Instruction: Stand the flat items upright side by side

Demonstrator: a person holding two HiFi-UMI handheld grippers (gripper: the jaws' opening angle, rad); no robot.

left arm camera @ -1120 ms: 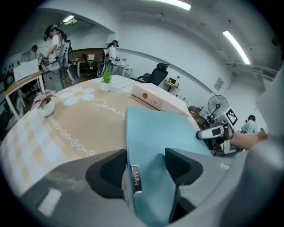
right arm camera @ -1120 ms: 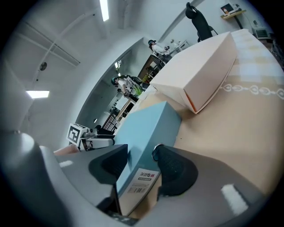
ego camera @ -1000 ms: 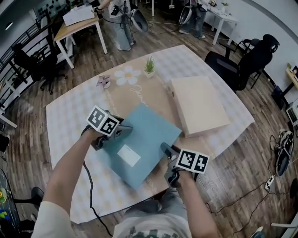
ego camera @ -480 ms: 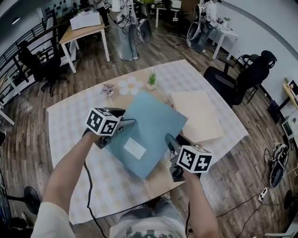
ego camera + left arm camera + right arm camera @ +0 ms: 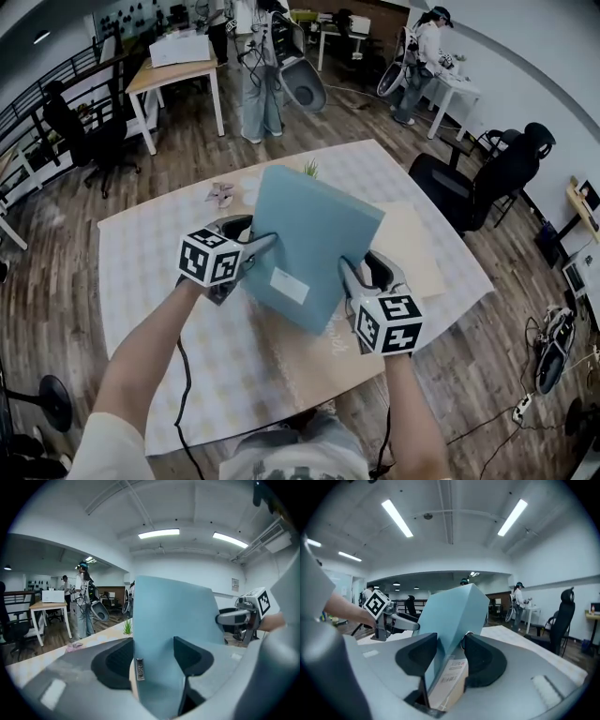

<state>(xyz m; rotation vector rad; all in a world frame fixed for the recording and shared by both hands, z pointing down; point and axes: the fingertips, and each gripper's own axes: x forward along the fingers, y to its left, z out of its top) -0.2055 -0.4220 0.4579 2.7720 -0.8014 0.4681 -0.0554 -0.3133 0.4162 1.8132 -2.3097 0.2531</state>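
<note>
Handling: blue flat box (image 5: pixel 314 234) looks stiff, light and smooth-faced, so grip the opposite edges. It is tilted near-upright above the table (image 5: pixel 150 253) centre. Left gripper (image 5: pixel 262 248) clamps its left edge, right gripper (image 5: pixel 352 272) its near-right edge. Beige flat box (image 5: pixel 417 239) lies flat, right.

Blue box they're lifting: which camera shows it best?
The head view: the whole blue box shows, tilted above the table, its white label visible, left gripper and right gripper clamping opposite edges. The left gripper view shows only one face between its jaws; the right gripper view, a corner and a label.
</note>
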